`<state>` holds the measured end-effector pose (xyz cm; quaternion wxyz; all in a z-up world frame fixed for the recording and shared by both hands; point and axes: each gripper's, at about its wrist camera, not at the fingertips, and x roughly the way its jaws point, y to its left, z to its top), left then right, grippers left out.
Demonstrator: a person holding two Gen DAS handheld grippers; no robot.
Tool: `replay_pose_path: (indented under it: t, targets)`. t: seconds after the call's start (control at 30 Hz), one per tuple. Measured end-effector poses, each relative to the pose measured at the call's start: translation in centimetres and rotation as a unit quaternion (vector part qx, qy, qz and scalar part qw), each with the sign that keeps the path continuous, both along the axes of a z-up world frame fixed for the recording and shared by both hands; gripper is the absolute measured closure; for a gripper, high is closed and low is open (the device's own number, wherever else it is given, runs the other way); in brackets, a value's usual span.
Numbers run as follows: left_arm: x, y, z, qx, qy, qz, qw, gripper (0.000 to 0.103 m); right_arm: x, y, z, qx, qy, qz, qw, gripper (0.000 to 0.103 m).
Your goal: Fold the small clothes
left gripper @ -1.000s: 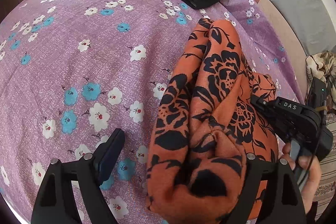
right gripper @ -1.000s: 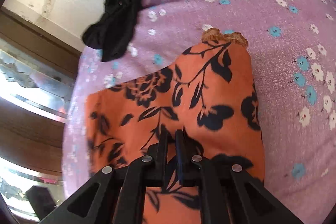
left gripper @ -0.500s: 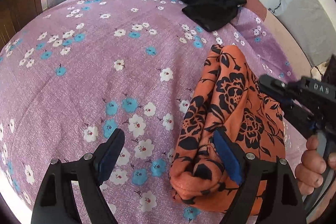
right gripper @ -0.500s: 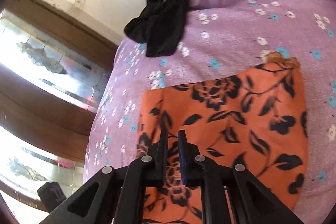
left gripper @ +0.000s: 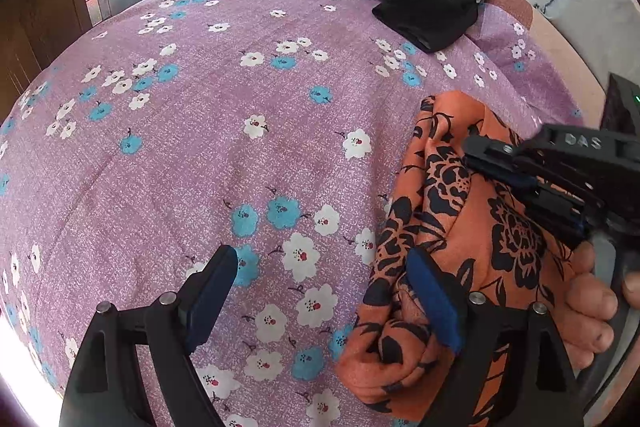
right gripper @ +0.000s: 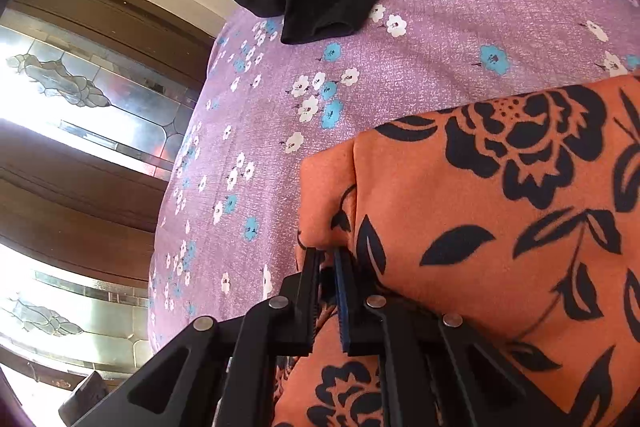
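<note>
Bed (left gripper: 208, 147) in purple floral sheet carries an orange garment (left gripper: 460, 247). Left gripper (left gripper: 320, 295) gapes wide beside it; right gripper (right gripper: 329, 287) pinches its folded corner. Black clothing (left gripper: 424, 11) lies well apart.

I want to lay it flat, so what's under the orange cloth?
The orange cloth lies on the purple flowered sheet, which shows all around it. Whatever is directly beneath it is covered. The right gripper pinches its edge.

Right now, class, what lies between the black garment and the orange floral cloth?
Only bare purple floral bedsheet, seen in both wrist views, separates the black garment from the orange floral cloth.
</note>
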<state>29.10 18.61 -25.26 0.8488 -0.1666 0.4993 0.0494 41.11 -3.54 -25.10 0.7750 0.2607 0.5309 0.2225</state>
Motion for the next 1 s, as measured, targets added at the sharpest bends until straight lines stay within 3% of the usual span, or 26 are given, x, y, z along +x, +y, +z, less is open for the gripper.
replay_pose_path:
  t: [0.17, 0.33, 0.43, 0.57, 0.8, 0.9, 1.0]
  targets:
    - [-0.7, -0.1, 1.5, 0.025, -0.027, 0.006, 0.9993, 0.016, -5.2, -4.1, 4.2, -0.02, -0.064, -0.005, 0.998, 0.091]
    - [-1.9, -2.0, 2.8, 0.052, -0.052, -0.017, 0.9971, 0.016, -11.7, -8.3, 5.6, -0.06, -0.083, -0.01, 0.995, 0.091]
    - [-2.7, -3.7, 3.1, 0.077, -0.058, -0.04, 0.9945, 0.016, -15.1, -10.4, 5.1, -0.064, -0.086, -0.027, 0.994, 0.091]
    - [-3.0, -5.8, 2.6, 0.107, -0.054, -0.067, 0.9905, 0.016, -17.2, -11.1, 2.3, -0.107, -0.061, -0.037, 0.992, 0.091]
    - [-3.1, -6.8, 1.7, 0.121, -0.048, -0.079, 0.9883, 0.016, -18.5, -11.2, 0.8, -0.099, -0.106, -0.056, 0.988, 0.091]
    - [-2.9, -6.7, 1.4, 0.115, -0.045, -0.076, 0.9895, 0.016, -19.3, -10.7, 0.4, -0.119, -0.149, -0.05, 0.98, 0.091]
    - [-2.8, -7.2, 1.1, 0.123, -0.045, -0.076, 0.9885, 0.016, -20.7, -9.6, 0.1, -0.162, -0.215, -0.043, 0.962, 0.091]
